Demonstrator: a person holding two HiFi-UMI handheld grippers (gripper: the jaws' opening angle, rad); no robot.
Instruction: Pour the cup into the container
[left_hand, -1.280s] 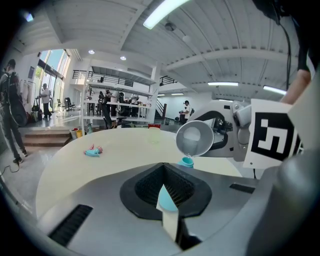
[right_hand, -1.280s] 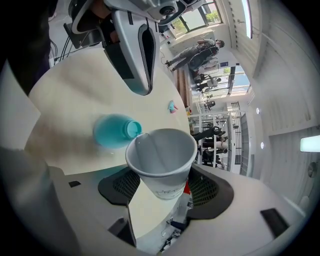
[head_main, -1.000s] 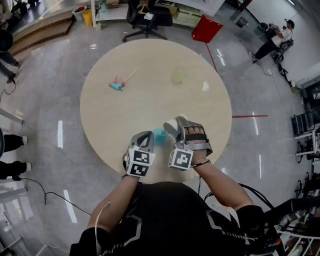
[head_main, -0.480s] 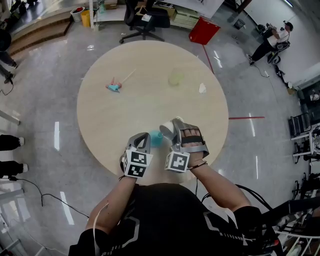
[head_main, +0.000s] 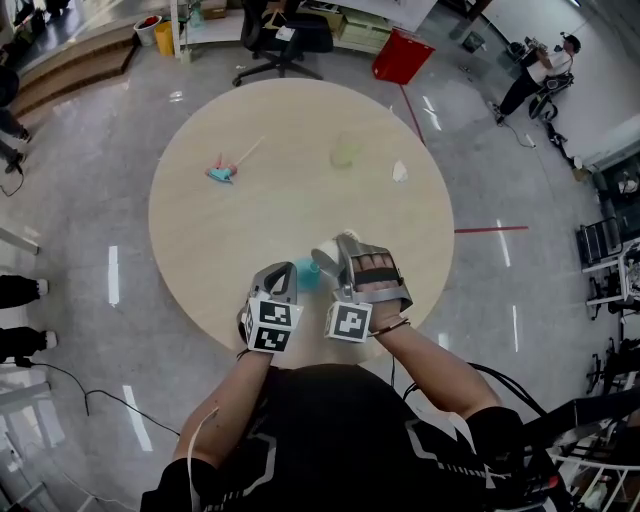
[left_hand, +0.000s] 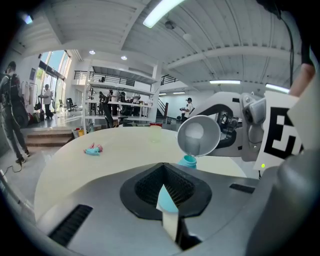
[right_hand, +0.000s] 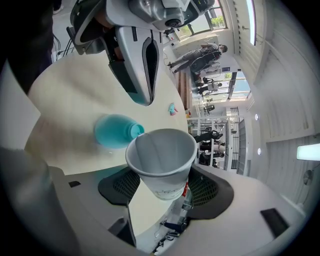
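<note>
- While the right tool (right_hand: 164, 192) is turned on its side, its jaws are spread wide and pinch the white paper cup (right_hand: 161, 160) by its lower wall, one jaw on each side.
- The cup is tipped strongly, with its mouth pointing toward the left tool (left_hand: 167, 202). Its lowest rim hangs just above the narrow neck of the small teal plastic container (right_hand: 114, 131).
- Inside the cup I see only white wall, with no liquid and no stream, so I cannot tell if something is running out.
- The left tool has its jaws pressed together. A thin teal-and-white sliver shows at the seam, and I cannot tell if it is part of the tool or something held. It waits just beside the container.
- The container stands on the round beige desk (head_main: 250, 200), near the edge closest to the person, between the two tools.
- In the last second very little has changed. Both tools kept their jaws as they were, and the cup stayed tilted over the container, drifting only slightly with the hands.
- I judge that the pouring pose is being held to let the last contents fall, so the pour is probably near its end.
- Far across the desk lie a small teal-and-pink object (head_main: 218, 172), a pale green translucent cup (head_main: 345, 153) and a small white scrap (head_main: 399, 171), all well apart from the work.
</note>
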